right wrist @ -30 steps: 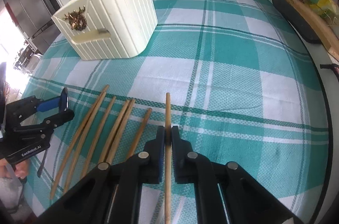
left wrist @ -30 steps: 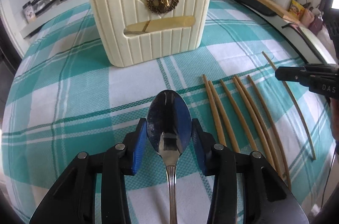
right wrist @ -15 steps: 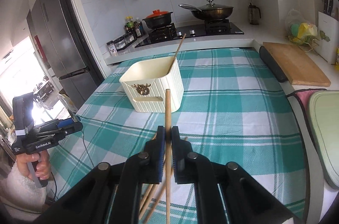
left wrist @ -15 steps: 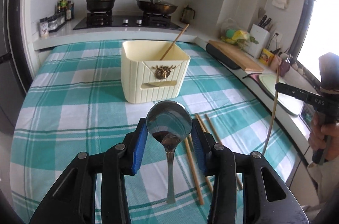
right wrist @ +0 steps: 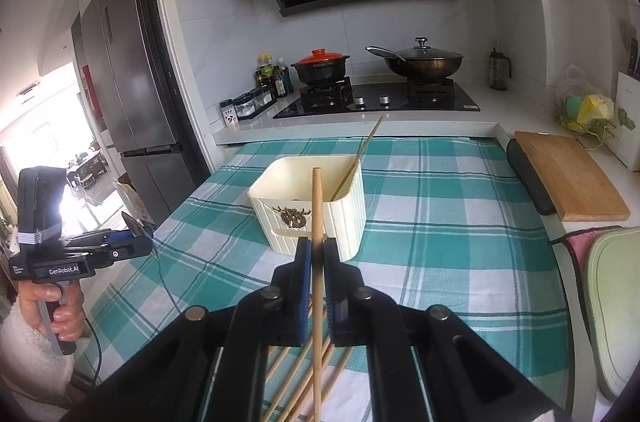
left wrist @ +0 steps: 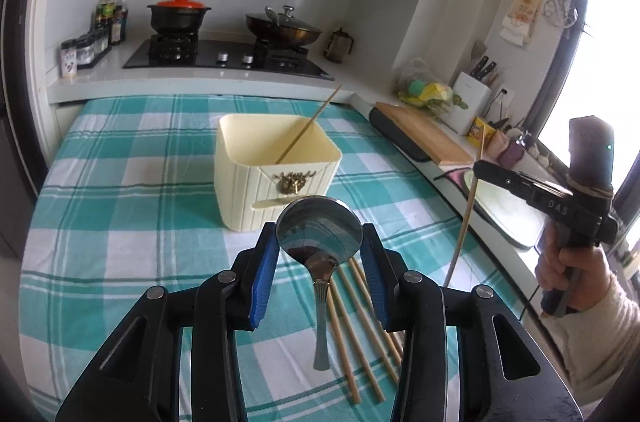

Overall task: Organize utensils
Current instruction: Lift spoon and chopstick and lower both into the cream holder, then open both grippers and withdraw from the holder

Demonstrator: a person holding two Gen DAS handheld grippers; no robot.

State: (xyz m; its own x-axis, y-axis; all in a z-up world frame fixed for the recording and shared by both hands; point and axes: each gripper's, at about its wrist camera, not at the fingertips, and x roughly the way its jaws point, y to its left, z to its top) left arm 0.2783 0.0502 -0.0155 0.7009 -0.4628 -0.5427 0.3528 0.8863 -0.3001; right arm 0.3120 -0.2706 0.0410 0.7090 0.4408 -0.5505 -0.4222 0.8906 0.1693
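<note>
Left gripper clamped on a metal spoon, bowl up between the blue pads, handle hanging down. Right gripper clenched on one wooden chopstick, tip poking up past the fingertips. Below both, loose chopsticks lying on the checked tablecloth. Farther ahead, cream utensil holder standing upright, one chopstick leaning inside it. Beyond, stove with a red-lidded pot and a wok.

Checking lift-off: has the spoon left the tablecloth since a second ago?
Yes. The spoon, clamped in the left gripper, now hangs above the checked tablecloth, raised toward the cream holder.
</note>
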